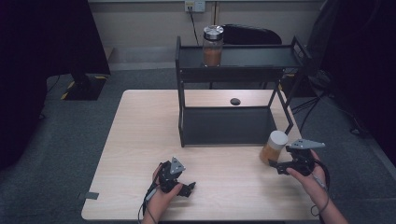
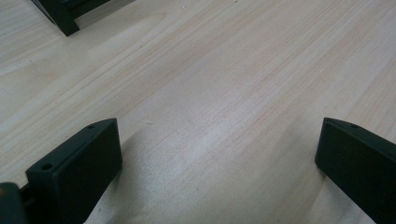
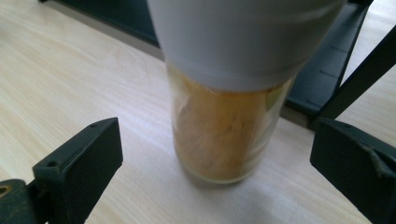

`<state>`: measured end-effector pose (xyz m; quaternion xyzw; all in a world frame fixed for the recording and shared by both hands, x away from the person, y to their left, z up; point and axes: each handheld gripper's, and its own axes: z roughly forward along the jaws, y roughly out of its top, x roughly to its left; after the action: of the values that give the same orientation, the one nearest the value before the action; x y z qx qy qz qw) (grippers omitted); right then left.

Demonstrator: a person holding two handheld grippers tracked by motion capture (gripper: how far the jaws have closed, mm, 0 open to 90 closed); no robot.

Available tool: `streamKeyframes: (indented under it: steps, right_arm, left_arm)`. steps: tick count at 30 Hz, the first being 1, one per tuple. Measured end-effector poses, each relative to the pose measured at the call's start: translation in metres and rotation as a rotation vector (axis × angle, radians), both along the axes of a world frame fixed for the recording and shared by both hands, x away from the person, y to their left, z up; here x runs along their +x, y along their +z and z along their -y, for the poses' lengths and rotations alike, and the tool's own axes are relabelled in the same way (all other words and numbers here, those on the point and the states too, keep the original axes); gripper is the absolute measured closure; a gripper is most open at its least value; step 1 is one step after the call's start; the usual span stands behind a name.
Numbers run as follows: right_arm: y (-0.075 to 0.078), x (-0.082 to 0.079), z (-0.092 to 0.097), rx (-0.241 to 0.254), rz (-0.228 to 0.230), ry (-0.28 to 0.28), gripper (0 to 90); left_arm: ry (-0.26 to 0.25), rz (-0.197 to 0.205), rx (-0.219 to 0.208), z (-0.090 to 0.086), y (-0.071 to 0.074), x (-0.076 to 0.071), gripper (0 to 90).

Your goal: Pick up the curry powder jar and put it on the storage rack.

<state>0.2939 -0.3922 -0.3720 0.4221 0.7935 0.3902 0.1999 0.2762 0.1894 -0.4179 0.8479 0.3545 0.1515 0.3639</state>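
Dim room with dark corners, soft sheen on the table (image 2: pixel 201 144), close jar (image 3: pixel 224 126) blurred.

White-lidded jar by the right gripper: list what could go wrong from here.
1. The right gripper is open with the white-lidded jar between its jaws; closing off-centre could tip the tall jar.
2. The jar stands close to the black shelf; lifting carelessly might knock its frame.

Jar (image 1: pixel 273 147) before shelf (image 1: pixel 229 125), right

We see a black metal two-tier shelf (image 1: pixel 227 125) on the light wooden table (image 1: pixel 135 140). On its top tier stands a silver-lidded glass jar (image 1: pixel 213 45).
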Motion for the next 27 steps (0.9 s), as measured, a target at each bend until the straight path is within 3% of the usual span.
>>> streamKeyframes:
  steps: [5,12,19,22,27]
  right_arm:
    - [0.002,0.005,-0.001,0.015,0.013,-0.016,4.5]
    - [-0.005,0.015,0.008,0.117,0.021,-0.014,15.9]
    - [-0.004,0.023,0.001,0.121,0.052,0.010,25.4]
    - [-0.004,0.023,-0.006,0.093,0.070,0.001,31.5]
    - [-0.007,0.022,-0.005,0.096,0.098,0.005,33.7]
  left_arm:
    - [0.000,0.000,0.000,0.000,0.000,0.000,0.0]
    - [0.000,0.000,0.000,0.000,0.000,0.000,0.0]
    - [0.000,0.000,0.000,0.000,0.000,0.000,0.0]
    - [0.001,0.000,-0.001,0.000,0.000,0.000,0.0]
    - [0.000,0.000,0.000,0.000,0.000,0.000,0.0]
